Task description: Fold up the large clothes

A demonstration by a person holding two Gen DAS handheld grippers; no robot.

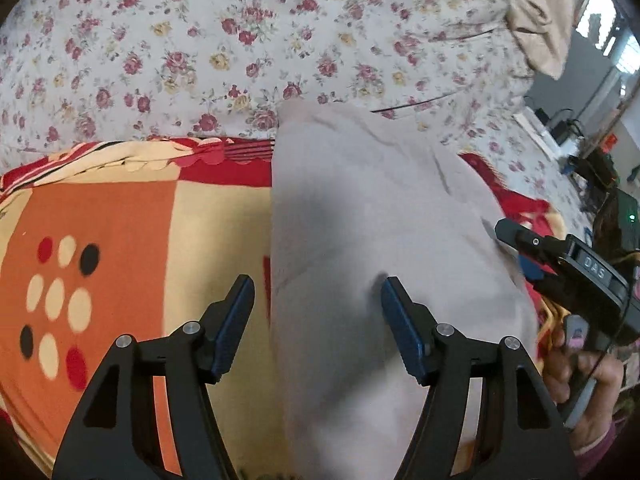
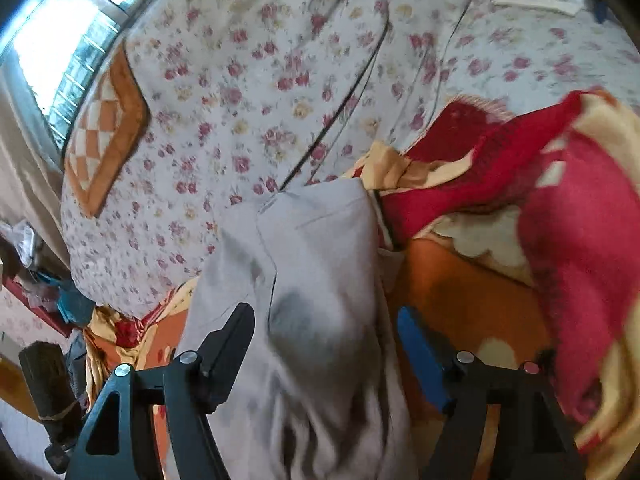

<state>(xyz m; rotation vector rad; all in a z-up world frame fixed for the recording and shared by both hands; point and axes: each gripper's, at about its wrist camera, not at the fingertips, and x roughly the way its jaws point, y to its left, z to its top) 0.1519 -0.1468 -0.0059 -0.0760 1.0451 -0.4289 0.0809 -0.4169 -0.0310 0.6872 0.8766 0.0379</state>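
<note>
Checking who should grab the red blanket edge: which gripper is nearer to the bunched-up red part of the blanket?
Right. The right gripper sits just beside the bunched red blanket; the left gripper straddles the grey garment's opposite edge.

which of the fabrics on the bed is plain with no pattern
The grey garment, lying between the open jaws of both grippers. The bedsheet is floral and the blanket under the garment has orange, red and cream blocks with dots.

The garment lies lengthwise on a blanket, which is spread over the bed sheet. A cushion rests on the sheet beyond and left, well apart from the garment, near the window.
</note>
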